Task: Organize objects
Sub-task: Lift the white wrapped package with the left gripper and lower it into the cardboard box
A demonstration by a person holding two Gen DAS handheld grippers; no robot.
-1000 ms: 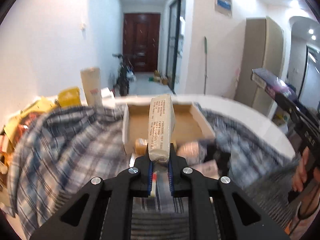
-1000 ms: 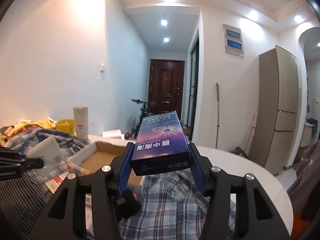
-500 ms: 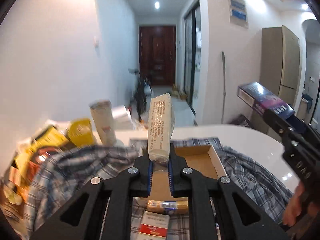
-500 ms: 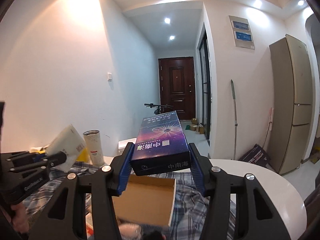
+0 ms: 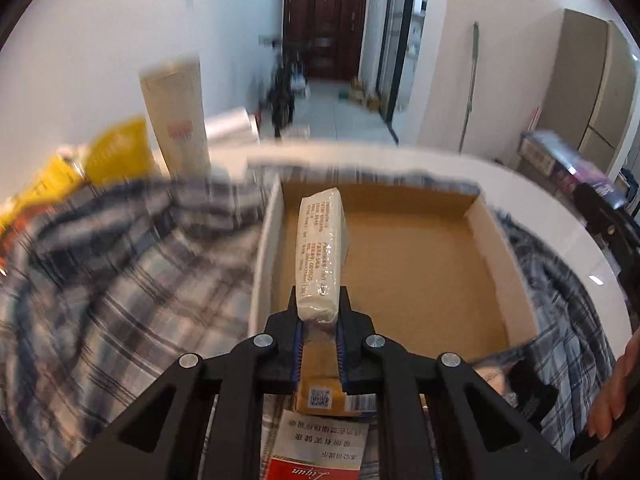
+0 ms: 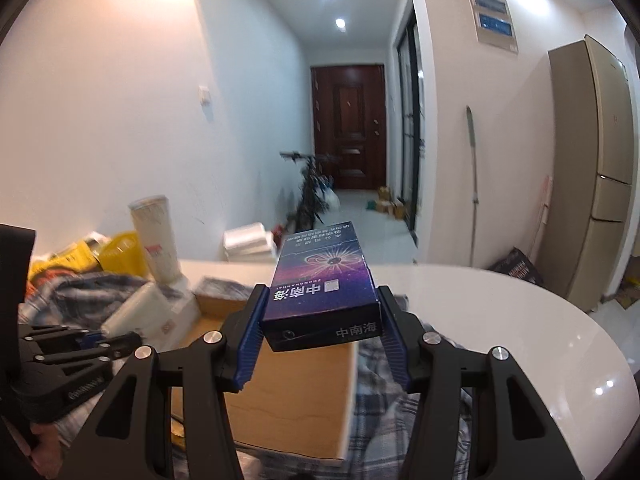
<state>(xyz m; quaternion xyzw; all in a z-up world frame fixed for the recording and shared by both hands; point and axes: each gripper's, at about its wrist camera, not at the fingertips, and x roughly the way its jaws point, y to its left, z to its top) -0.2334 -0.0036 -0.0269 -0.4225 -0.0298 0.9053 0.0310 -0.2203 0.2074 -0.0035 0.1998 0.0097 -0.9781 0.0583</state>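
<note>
My left gripper (image 5: 319, 316) is shut on a white plastic-wrapped pack (image 5: 322, 252) and holds it over the left part of an open cardboard tray (image 5: 492, 256). My right gripper (image 6: 322, 328) is shut on a dark blue box (image 6: 324, 288) with white Chinese print, held above the same tray (image 6: 280, 376). The left gripper with its pack (image 6: 136, 312) shows at the left of the right wrist view. The right gripper's box (image 5: 580, 172) shows blurred at the right of the left wrist view.
A plaid cloth (image 5: 120, 280) covers a white round table (image 6: 520, 320). A tall beige cylinder (image 5: 176, 120) and yellow packets (image 5: 116, 152) stand at the back left. A brown pack (image 5: 324, 384) and a red-and-white box (image 5: 316, 452) lie under the left gripper.
My left gripper has tipped down and moved forward, bringing the white pack over the tray. My right gripper has lowered a little with the blue box still in it.
</note>
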